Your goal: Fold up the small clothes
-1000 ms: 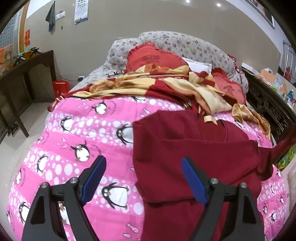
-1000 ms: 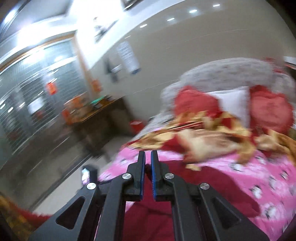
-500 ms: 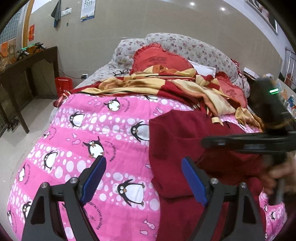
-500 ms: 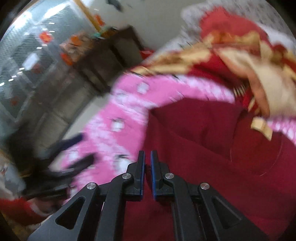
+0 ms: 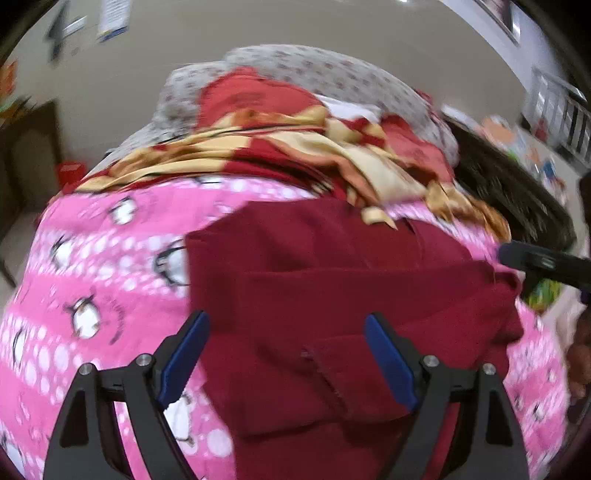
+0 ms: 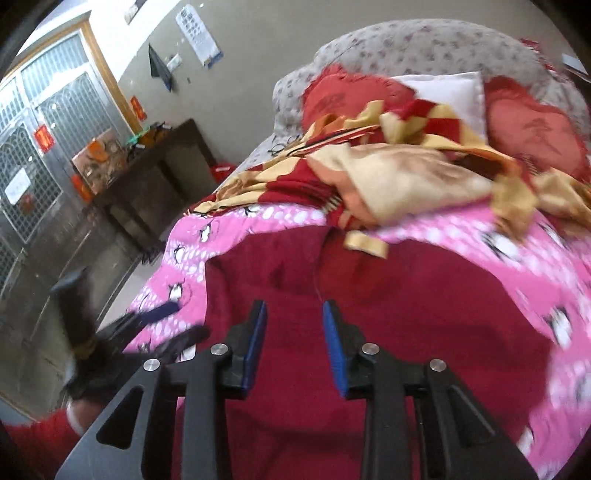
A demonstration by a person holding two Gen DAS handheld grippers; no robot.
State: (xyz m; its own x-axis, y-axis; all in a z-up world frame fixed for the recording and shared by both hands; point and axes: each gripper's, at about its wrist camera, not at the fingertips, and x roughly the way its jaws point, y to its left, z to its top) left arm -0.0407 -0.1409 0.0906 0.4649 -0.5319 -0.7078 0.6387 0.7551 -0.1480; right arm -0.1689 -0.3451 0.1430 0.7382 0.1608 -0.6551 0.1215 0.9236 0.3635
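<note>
We are holding the left gripper (image 5: 286, 354), black with blue pads, low in the left wrist frame, its fingers spread wide over the dark red knitted garment (image 5: 332, 295) and pinching nothing. The garment is lying flat across the middle of the pink penguin-print quilt (image 5: 92, 266), one sleeve folded across its front. At the right edge of that frame the right gripper (image 5: 543, 260) is showing only as a dark blurred bar, a hand (image 5: 580, 354) beneath it.

In the right wrist frame, the right gripper (image 6: 293, 343) is sitting at bottom centre – its jaws are opening, with only the red knit (image 6: 406, 332) lying beneath the gap, not clamped. The left gripper (image 6: 162, 325) is blurring at lower left, over the quilt's (image 6: 461, 236) edge.

Toward the top of both frames a crumpled red-and-cream blanket (image 6: 388, 173) is resting against two red heart-shaped cushions (image 6: 347, 98). We are seeing a white wall poster (image 6: 197, 35) at upper left – its writing is too small to read.
</note>
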